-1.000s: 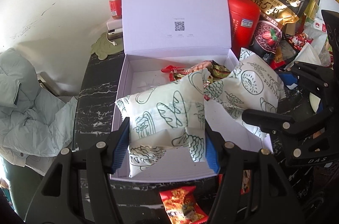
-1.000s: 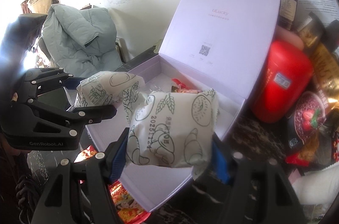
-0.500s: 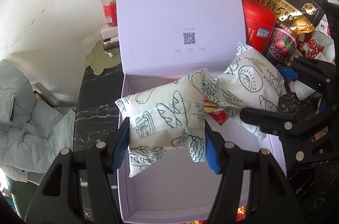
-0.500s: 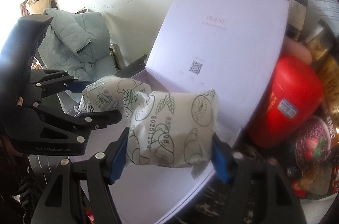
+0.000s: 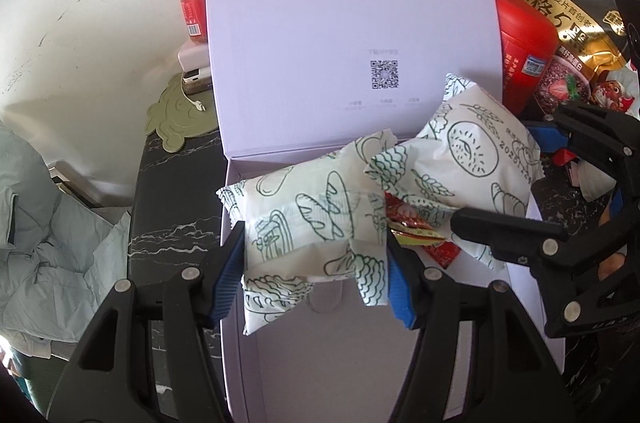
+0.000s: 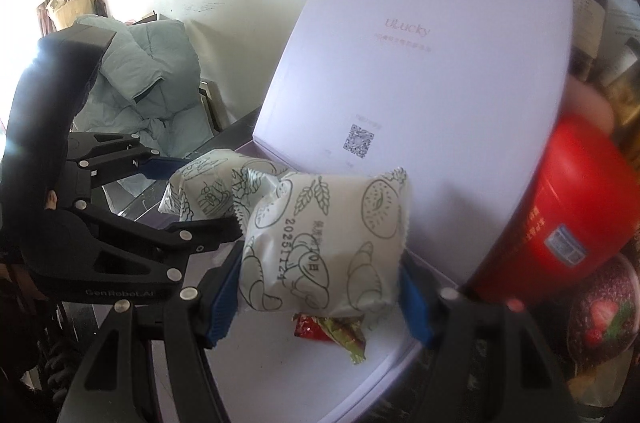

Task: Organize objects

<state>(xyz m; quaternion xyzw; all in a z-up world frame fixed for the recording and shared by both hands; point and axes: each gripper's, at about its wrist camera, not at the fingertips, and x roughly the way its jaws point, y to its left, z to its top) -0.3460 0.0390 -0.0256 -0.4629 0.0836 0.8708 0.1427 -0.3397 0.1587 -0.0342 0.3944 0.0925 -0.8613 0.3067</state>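
Observation:
My left gripper (image 5: 316,271) is shut on a white bread packet with green drawings (image 5: 304,219), held over the open lilac box (image 5: 332,355). My right gripper (image 6: 320,295) is shut on a second, like packet (image 6: 328,243), also over the box; that packet shows in the left wrist view (image 5: 468,163) to the right of the first, their ends touching. The box lid (image 5: 352,23) stands upright behind. Small red and green snack wrappers (image 6: 332,331) lie on the box floor under the packets.
A red canister (image 5: 524,59) and a black Quaker oat bag (image 5: 560,3) stand right of the box. A red-labelled jar (image 5: 190,7) and a green mat (image 5: 180,115) sit at the back left. The black marble tabletop (image 5: 172,203) ends at the left beside a pale green jacket (image 5: 40,243).
Both grippers have moved forward with their packets, from the box's front edge to above its inside, closer to the lid. The red snack in front of the box has left the view.

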